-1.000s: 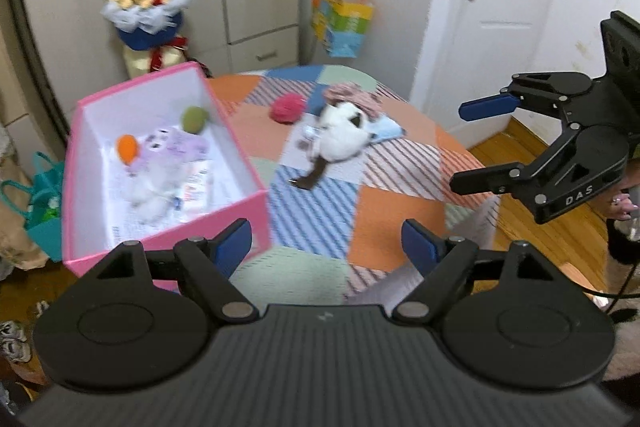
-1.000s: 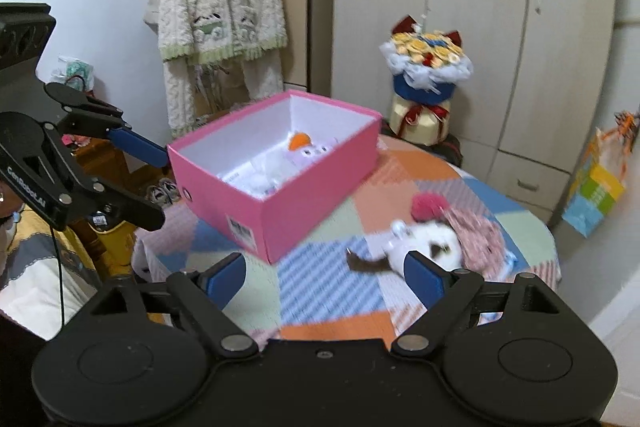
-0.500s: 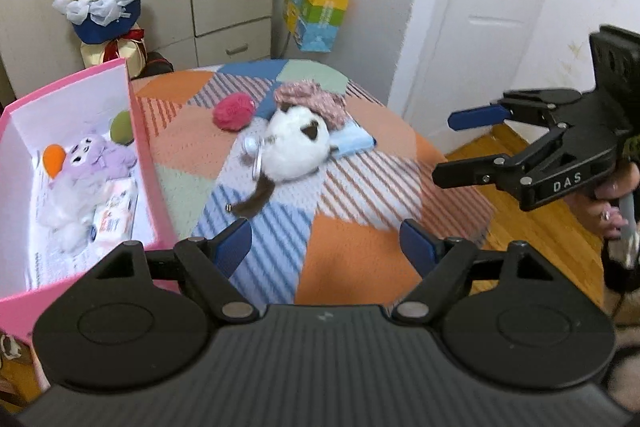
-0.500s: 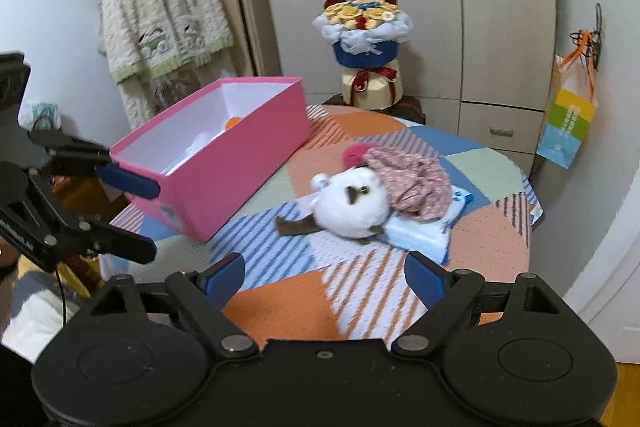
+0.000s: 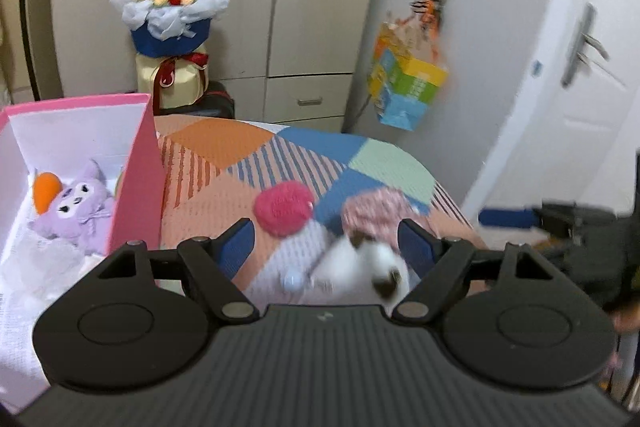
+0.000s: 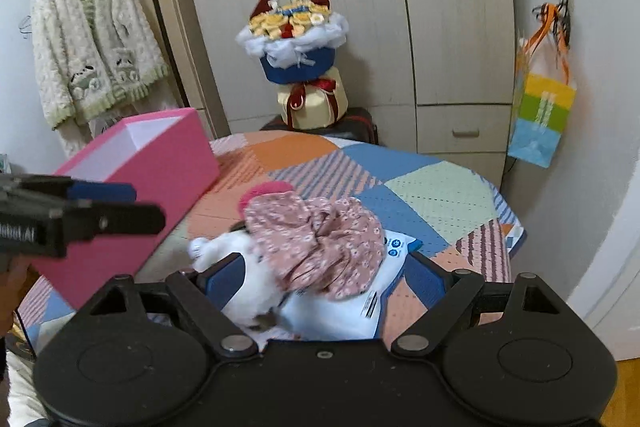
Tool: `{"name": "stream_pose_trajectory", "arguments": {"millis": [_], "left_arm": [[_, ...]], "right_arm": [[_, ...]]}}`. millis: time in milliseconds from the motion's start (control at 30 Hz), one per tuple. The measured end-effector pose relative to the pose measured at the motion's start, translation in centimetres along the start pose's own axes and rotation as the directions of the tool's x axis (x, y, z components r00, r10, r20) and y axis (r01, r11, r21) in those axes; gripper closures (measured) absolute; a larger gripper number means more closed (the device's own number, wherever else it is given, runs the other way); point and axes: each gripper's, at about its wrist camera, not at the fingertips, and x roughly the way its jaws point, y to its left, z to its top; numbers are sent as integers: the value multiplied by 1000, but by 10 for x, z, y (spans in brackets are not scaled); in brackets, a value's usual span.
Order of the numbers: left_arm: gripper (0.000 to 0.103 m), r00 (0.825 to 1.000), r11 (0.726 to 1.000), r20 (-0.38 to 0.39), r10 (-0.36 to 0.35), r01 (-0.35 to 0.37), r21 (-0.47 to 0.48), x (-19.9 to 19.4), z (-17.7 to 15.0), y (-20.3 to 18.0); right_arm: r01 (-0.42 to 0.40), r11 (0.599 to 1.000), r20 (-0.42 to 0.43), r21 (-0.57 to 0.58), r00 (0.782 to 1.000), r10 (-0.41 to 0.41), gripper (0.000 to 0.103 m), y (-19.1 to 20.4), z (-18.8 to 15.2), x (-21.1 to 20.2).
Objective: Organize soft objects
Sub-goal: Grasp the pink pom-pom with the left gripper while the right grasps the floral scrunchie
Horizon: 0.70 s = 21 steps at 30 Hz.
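Note:
A white plush with brown patches [image 5: 360, 263] lies on the patchwork table [image 5: 224, 147], between the fingers of my left gripper [image 5: 326, 241]. Its jaws are closing and the pads stand clear of the plush. A pink pompom [image 5: 284, 209] and a floral pink cloth [image 5: 384, 211] lie just beyond. The pink box [image 5: 138, 163] at the left holds a purple plush [image 5: 76, 207]. My right gripper [image 6: 322, 275] is open over the floral cloth [image 6: 320, 239], the white plush [image 6: 240, 267] and a white-blue packet [image 6: 352, 311]. The left gripper [image 6: 132, 205] reaches in from the left.
A flower bouquet [image 5: 172, 7] stands on a dark case behind the table, in front of wardrobe doors. A colourful bag [image 5: 408, 87] hangs on the wall near a white door [image 5: 580, 79]. A cardigan [image 6: 88, 43] hangs at the far left.
Both grippers have moved forward and down toward the toys. The box has slid to the left of both views. The white plush now sits between the fingers.

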Motion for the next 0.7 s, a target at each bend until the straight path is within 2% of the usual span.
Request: {"name": "stream_pose_trajectory", "arguments": {"millis": [133, 233, 433, 500, 567, 633, 700], "left_arm": [[32, 999, 994, -36, 40, -43, -103, 38, 11, 7], [34, 995, 991, -35, 90, -93, -100, 61, 16, 4], [35, 984, 979, -115, 134, -150, -139, 101, 18, 12], [35, 982, 978, -140, 125, -146, -152, 108, 17, 14], [37, 981, 970, -164, 101, -134, -204, 114, 16, 20], [37, 983, 959, -141, 120, -152, -240, 114, 14, 24], [37, 981, 959, -128, 145, -171, -228, 116, 12, 23]], "right_arm": [[-45, 997, -7, 67, 999, 45, 13, -17, 9, 21], [-50, 995, -26, 84, 998, 52, 14, -23, 13, 36], [-71, 996, -78, 62, 994, 76, 14, -20, 12, 62], [-66, 996, -79, 53, 994, 70, 14, -20, 13, 65], [-63, 998, -80, 30, 995, 65, 14, -20, 12, 68], [-75, 997, -86, 0, 994, 75, 14, -20, 11, 69], [-113, 993, -96, -31, 989, 110, 18, -20, 9, 70]]}}
